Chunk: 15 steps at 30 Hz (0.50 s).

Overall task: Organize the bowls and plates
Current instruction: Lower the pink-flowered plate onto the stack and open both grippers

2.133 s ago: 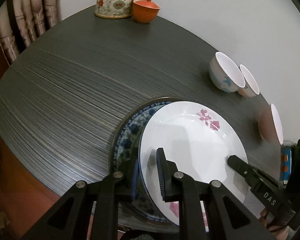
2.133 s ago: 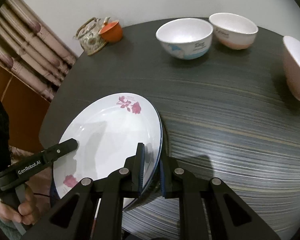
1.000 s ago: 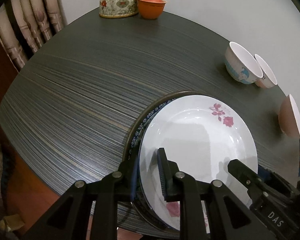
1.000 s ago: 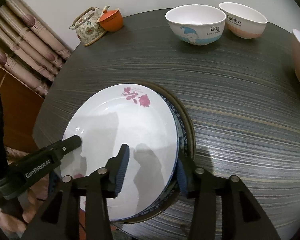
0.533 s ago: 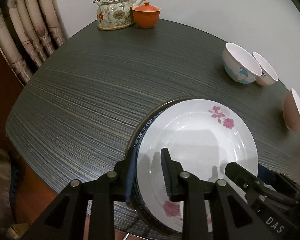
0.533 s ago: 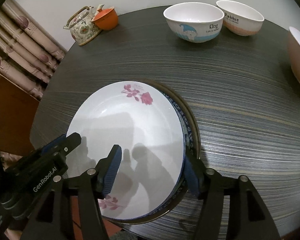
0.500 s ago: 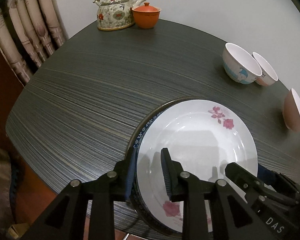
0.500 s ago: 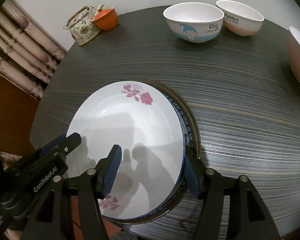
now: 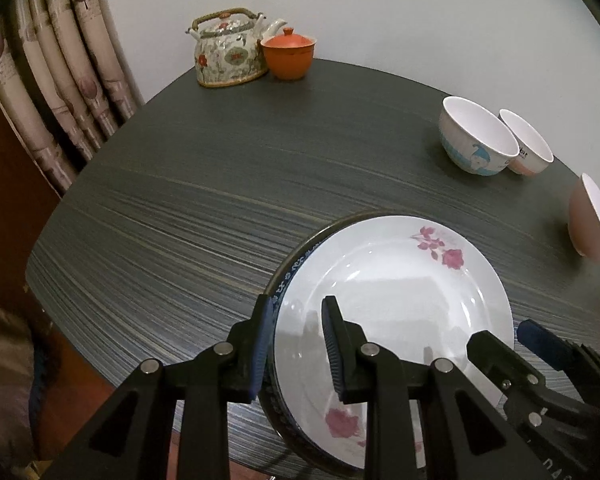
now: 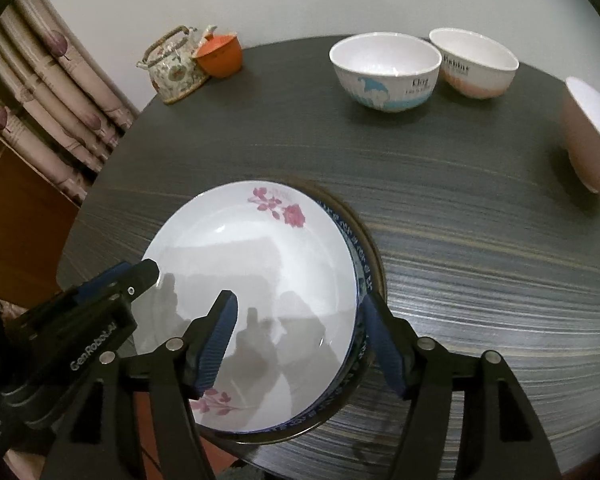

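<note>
Dark wood-grain table [image 9: 220, 184] fills both views, w/ a patterned curtain [image 9: 60, 80] at its 9 o'clock edge. White plate w/ pink roses [image 10: 256, 256] sits on top of a blue-patterned plate [image 10: 360, 264], which sits on a dark-rimmed plate [image 10: 376, 276]; stack is at the table's 6 o'clock edge, right under both grippers. Left gripper [image 9: 296, 344] straddles the stack's 9 o'clock rim, one finger outside the stack, the other over the white plate's well; jaws stand slack w/ a gap to the rim, not clenched. Right gripper [image 10: 300, 340] straddles the 3 o'clock rim, jaws opening, rim between them but pads clear of it; plate released. Left gripper's body reads "GenRobot.AI" in the right wrist view. Blue-and-white bowl [image 10: 384, 72] at 1 o'clock reads "Dog"; touching it, a pink-and-white bowl [image 10: 476, 64] reads "Rabbit". Both look empty. Third pink bowl [image 10: 588, 136] at 3 o'clock, cut off by frame edge, inside white. Floral teapot [image 9: 228, 52] at 11 o'clock, orange lidded cup [image 9: 288, 56] just beside it; contents can't tell.
</note>
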Motion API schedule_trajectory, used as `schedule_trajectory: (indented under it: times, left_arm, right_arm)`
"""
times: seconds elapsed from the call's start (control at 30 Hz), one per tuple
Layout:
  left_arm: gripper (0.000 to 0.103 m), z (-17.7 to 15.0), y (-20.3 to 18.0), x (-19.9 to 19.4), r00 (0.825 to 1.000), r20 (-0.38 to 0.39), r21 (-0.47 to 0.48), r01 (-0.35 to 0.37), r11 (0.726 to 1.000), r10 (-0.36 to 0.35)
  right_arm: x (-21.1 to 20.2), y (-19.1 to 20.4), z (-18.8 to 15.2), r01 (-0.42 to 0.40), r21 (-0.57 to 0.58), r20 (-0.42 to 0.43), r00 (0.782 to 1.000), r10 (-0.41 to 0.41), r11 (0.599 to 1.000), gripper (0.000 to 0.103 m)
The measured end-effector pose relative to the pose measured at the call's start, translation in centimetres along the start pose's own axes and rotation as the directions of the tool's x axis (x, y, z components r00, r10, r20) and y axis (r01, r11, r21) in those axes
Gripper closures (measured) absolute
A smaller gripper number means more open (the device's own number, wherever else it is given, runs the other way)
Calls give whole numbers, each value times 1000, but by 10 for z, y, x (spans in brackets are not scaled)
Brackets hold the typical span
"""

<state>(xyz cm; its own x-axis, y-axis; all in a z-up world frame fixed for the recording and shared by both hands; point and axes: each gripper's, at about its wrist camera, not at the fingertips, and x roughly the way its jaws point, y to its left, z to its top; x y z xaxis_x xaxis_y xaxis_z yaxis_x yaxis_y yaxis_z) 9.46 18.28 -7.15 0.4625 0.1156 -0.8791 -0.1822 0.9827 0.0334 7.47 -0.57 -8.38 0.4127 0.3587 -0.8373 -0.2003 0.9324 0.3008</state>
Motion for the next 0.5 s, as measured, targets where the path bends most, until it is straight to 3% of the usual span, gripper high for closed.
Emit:
schedule_trajectory:
  times: [0.23,0.5]
  left_arm:
    - [70,0,-3,-5,1000,24,5,-12,1000,12]
    - [70,0,-6,-9,999,42,21,-26,999,25]
  right_arm:
    - [-10,-6,-7,-8,9,43,999,8,1000,39]
    - [-18,-12,-21,-6,18,91,996,4,1000,36]
